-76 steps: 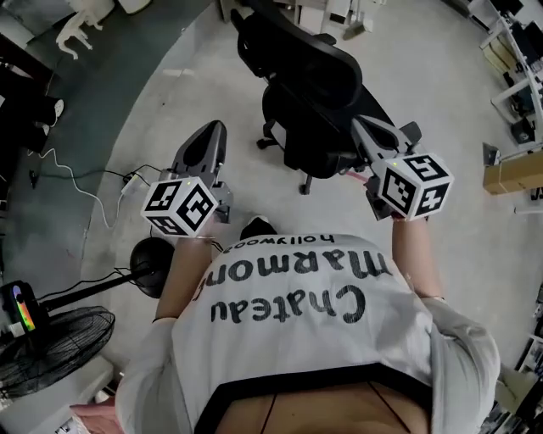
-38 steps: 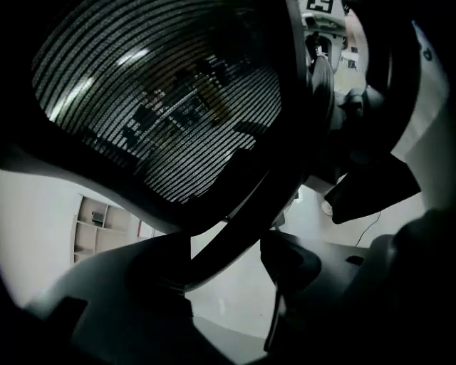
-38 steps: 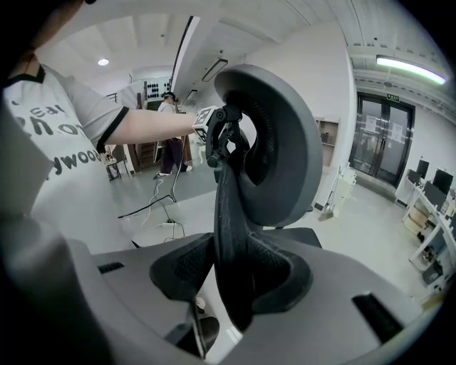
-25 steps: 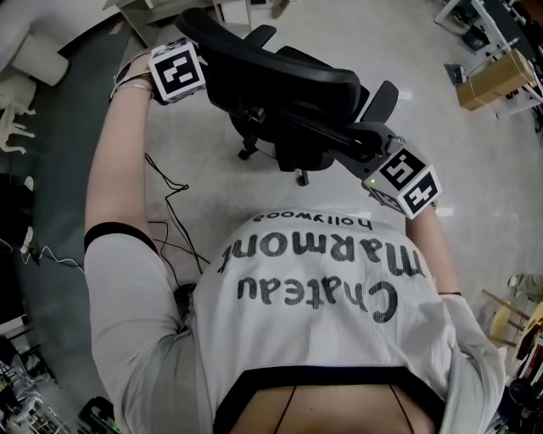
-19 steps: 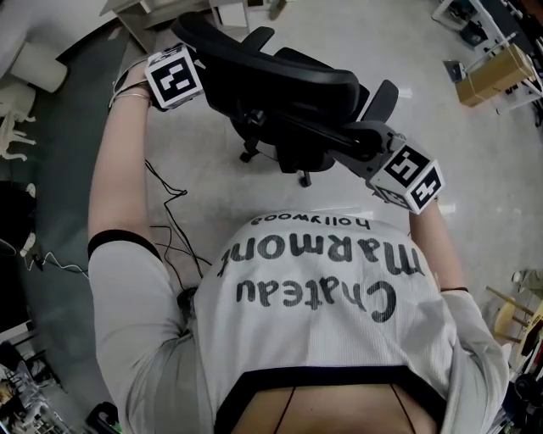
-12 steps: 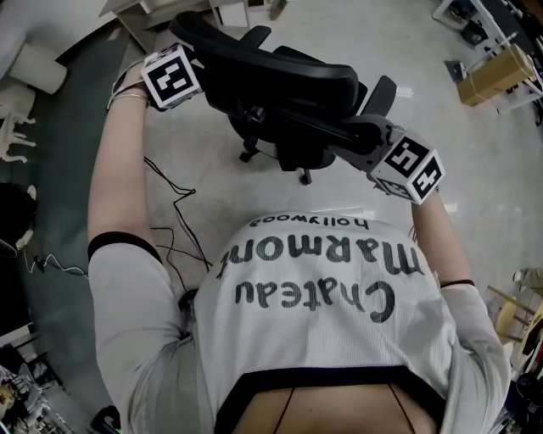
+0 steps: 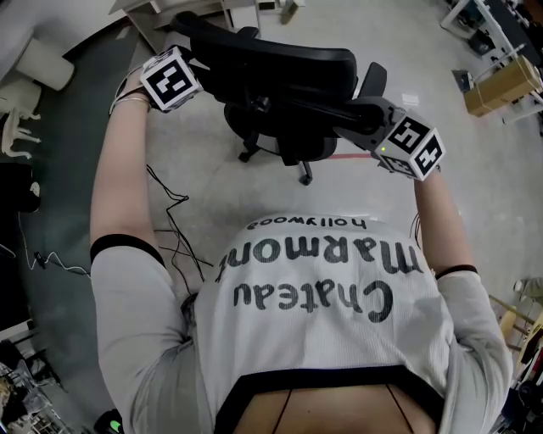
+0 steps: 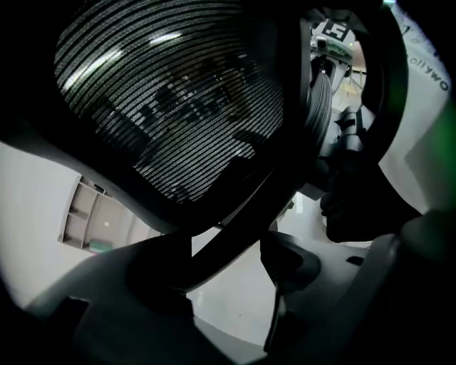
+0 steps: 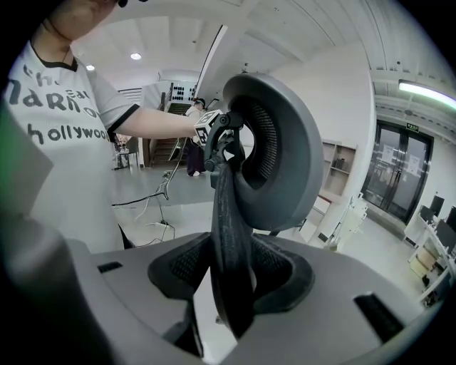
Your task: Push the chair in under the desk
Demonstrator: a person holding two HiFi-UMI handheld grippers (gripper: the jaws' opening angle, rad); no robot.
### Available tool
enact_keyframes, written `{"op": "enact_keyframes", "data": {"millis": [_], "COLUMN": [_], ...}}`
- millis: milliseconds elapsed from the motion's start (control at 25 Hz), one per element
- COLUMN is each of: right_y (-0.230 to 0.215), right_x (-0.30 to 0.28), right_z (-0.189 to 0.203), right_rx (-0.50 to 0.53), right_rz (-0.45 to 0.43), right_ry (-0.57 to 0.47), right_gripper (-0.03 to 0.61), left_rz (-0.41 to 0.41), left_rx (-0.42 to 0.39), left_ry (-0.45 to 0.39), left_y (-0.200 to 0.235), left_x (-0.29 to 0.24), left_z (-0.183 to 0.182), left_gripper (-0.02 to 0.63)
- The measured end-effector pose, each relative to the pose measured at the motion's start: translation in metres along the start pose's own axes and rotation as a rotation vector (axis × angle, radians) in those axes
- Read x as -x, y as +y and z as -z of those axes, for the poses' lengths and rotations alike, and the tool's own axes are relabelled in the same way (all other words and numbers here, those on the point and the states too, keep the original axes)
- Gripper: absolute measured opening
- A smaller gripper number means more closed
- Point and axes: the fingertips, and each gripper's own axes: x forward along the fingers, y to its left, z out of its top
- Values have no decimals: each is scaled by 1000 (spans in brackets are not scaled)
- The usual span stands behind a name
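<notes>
A black office chair (image 7: 280,76) with a mesh backrest stands on the floor ahead of me, its back toward me. My left gripper (image 7: 188,68) reaches in at the backrest's upper left end. In the left gripper view a dark frame bar (image 8: 242,214) crosses between its jaws and lies against the left one. My right gripper (image 7: 356,112) is on the backrest's right side. The backrest's edge (image 9: 228,235) stands between its pads (image 9: 274,274), which touch it on both sides while the jaws are opening.
White furniture (image 7: 140,13) stands at the top left just beyond the chair. Black cables (image 7: 170,203) lie on the floor to my left. A cardboard box (image 7: 501,85) sits at the right. A dark mat (image 7: 59,127) covers the floor at the left.
Three seconds ago both grippers hung free near my body. Since a second ago the chair and both grippers have shifted a little farther away from me.
</notes>
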Motion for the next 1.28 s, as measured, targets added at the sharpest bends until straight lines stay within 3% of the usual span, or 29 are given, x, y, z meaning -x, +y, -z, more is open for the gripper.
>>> {"op": "enact_keyframes", "data": {"millis": [200, 560, 920, 1280], "right_y": [-27, -57, -95, -163], "right_x": [-9, -22, -58, -93], "right_z": [0, 8, -6, -23], "right_rx": [13, 32, 83, 233], "right_rz": [-59, -130, -274, -350], "right_ry": [8, -28, -103, -95], "right_gripper": [189, 227, 227, 224], "left_rz": [1, 39, 9, -25], "left_rx": [66, 181, 267, 421], "left_ry": [39, -11, 69, 172], "left_y": [8, -1, 20, 49], "left_x": [-1, -2, -15, -22], "left_z": [7, 12, 31, 41], "left_gripper": [296, 296, 296, 296]}}
